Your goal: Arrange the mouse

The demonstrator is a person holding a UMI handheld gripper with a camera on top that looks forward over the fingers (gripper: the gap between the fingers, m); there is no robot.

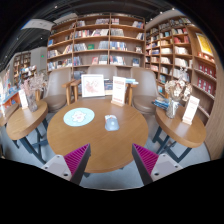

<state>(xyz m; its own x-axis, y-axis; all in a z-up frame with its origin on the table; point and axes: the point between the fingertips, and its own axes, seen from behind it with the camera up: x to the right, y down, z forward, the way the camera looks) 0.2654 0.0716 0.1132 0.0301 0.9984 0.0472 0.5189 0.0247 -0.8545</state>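
A small grey mouse lies on a round wooden table, right of a round light-blue mouse pad. My gripper is held above the table's near edge, well short of the mouse. Its fingers with magenta pads are spread wide apart with nothing between them.
Two upright sign cards stand at the table's far side. Armchairs sit behind it. Smaller round tables flank it, the right one with a plant and card. Bookshelves line the back.
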